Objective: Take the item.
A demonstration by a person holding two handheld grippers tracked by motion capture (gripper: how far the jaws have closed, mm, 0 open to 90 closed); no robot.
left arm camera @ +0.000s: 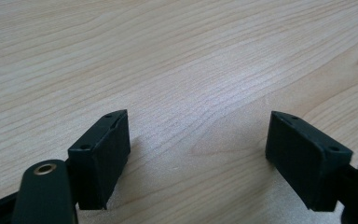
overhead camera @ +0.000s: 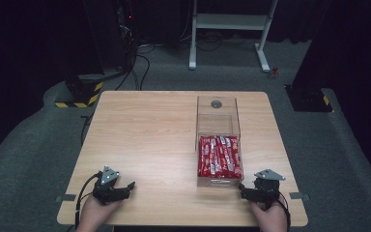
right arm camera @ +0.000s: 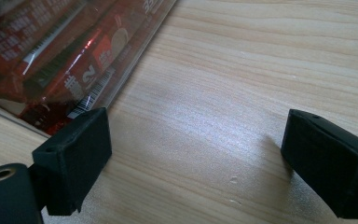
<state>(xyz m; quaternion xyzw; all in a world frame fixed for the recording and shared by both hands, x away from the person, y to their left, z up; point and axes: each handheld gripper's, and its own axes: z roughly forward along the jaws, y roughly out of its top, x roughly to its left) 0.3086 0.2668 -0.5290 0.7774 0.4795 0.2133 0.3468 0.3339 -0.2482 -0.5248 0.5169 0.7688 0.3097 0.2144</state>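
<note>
A clear plastic box stands on the right half of the wooden table, its near part packed with red snack packets. My left gripper rests near the table's front left, held by a hand, jaws wide apart over bare wood. My right gripper sits at the front right, just beside the box's near corner. In the right gripper view its jaws stand open and empty, with the box wall and red packets close at the upper left.
Beyond the table lie grey carpet, a white desk frame at the back, a dark rack with cables at the back left and yellow-black striped bases. The table's left and middle show bare wood.
</note>
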